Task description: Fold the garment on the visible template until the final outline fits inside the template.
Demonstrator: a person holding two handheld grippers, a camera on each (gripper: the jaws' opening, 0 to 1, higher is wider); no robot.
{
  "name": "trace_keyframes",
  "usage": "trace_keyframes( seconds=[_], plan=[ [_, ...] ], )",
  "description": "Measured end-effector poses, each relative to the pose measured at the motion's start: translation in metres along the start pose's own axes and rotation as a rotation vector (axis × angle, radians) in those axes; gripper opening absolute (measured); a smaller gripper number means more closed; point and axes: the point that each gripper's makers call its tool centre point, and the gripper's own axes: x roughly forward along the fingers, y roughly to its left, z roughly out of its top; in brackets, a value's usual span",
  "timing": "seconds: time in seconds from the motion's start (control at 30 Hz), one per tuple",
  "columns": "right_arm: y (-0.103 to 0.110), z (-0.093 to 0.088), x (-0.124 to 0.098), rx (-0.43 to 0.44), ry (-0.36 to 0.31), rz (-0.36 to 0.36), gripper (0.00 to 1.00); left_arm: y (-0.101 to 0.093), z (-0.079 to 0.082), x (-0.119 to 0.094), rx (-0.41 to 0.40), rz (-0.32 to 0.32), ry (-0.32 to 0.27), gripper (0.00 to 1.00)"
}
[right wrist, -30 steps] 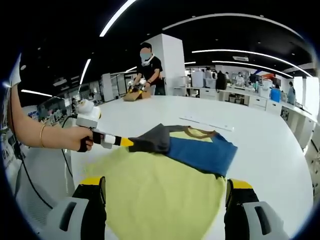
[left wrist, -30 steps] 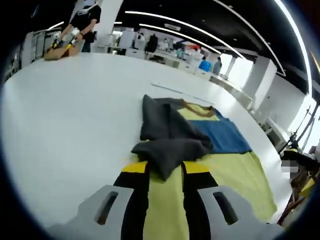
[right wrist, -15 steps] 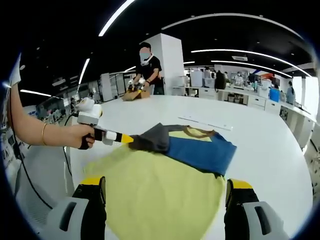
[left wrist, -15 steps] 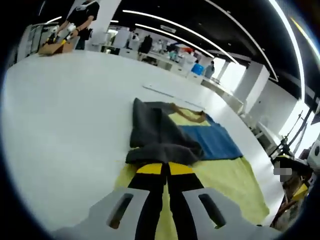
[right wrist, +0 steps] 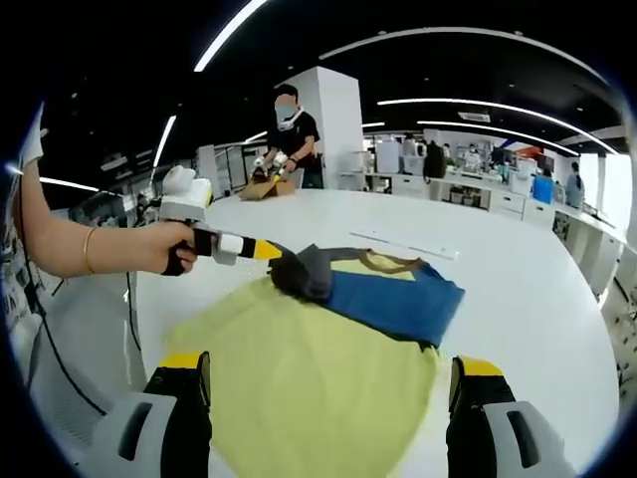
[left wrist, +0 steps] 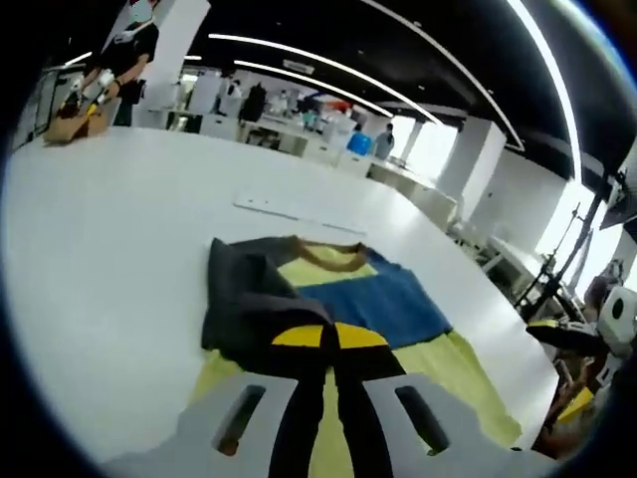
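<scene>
A garment lies on the white table (left wrist: 109, 229): yellow-green body (right wrist: 309, 373), blue part (right wrist: 393, 299) folded over it, tan collar (left wrist: 323, 254), dark grey sleeve (left wrist: 244, 294). My left gripper (left wrist: 328, 337) is shut on the bunched grey sleeve, its yellow tips pressed together. In the right gripper view, a hand holds the left gripper (right wrist: 269, 251), which lifts the grey fabric (right wrist: 304, 271) over the garment's left side. My right gripper (right wrist: 328, 363) hovers open at the garment's near hem, jaws wide apart, with nothing between them.
A thin white strip (right wrist: 403, 244) lies on the table beyond the collar. A person (right wrist: 294, 139) works at a brown box (right wrist: 261, 186) at the far end. The table edge (right wrist: 597, 299) runs along the right, with desks behind.
The left gripper went from open to shut on the grey sleeve. It has since lifted the sleeve and drawn it inward, towards the blue part. The right gripper has held still.
</scene>
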Motion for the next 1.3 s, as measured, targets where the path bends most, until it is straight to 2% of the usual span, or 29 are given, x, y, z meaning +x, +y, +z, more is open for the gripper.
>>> trace_keyframes(
  seconds=[0.33, 0.53, 0.83, 1.03, 1.17, 1.3],
  plan=[
    [-0.007, -0.007, -0.005, 0.009, 0.010, -0.024, 0.99, -0.042, 0.021, 0.032, -0.011, -0.094, -0.018, 0.00],
    [-0.014, -0.009, -0.006, 0.016, 0.019, -0.041, 0.99, -0.069, 0.024, 0.053, -0.002, -0.137, -0.012, 0.00],
    [-0.022, -0.007, -0.010, 0.021, 0.004, -0.049, 0.99, -0.094, 0.009, 0.087, 0.001, -0.181, 0.029, 0.00],
    [-0.008, -0.003, -0.013, -0.005, -0.024, 0.018, 0.99, -0.110, -0.001, 0.099, 0.037, -0.227, 0.068, 0.00],
    [-0.001, -0.003, -0.013, -0.020, -0.031, 0.050, 0.99, -0.111, -0.012, 0.106, 0.074, -0.219, 0.104, 0.00],
    [0.002, -0.005, -0.013, -0.039, -0.029, 0.058, 0.99, -0.111, -0.019, 0.111, 0.060, -0.218, 0.124, 0.00]
  ],
)
